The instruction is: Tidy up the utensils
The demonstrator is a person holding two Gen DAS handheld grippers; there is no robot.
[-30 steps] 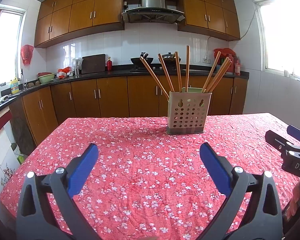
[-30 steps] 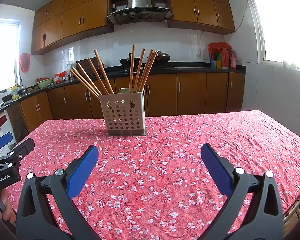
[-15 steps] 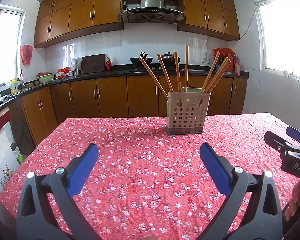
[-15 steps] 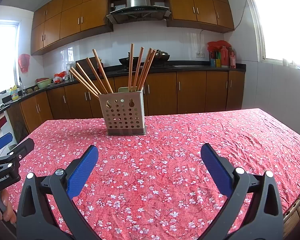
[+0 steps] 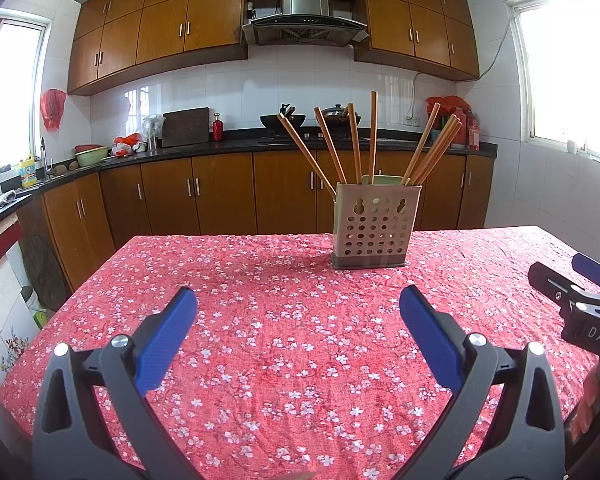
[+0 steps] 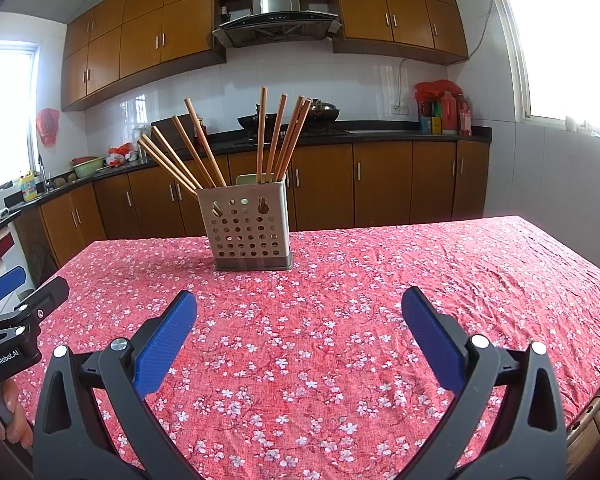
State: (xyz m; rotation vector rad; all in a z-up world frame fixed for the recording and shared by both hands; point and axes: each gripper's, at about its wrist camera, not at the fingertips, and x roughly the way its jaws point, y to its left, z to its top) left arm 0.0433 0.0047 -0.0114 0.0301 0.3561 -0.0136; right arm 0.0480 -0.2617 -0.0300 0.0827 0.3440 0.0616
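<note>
Both the left tool (image 5: 298, 320) and right tool (image 6: 299, 320) gape wide, empty. Bare table (image 6: 420, 280) lies between them and the chopstick holder (image 6: 249, 226) at 12 o'clock, near the far edge.

You are in a home kitchen: wooden cabinets (image 5: 172, 32) upper left, range hood (image 5: 304, 20) top centre, black countertop (image 5: 204, 146) mid-left.

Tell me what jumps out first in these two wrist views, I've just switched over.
The perforated beige utensil holder stands upright toward the far side of the table, wooden chopsticks fanning out of its top. Under it the red floral tablecloth covers the whole table, with nothing else lying on it. The left gripper and right gripper hover open and empty near the front edge.
</note>
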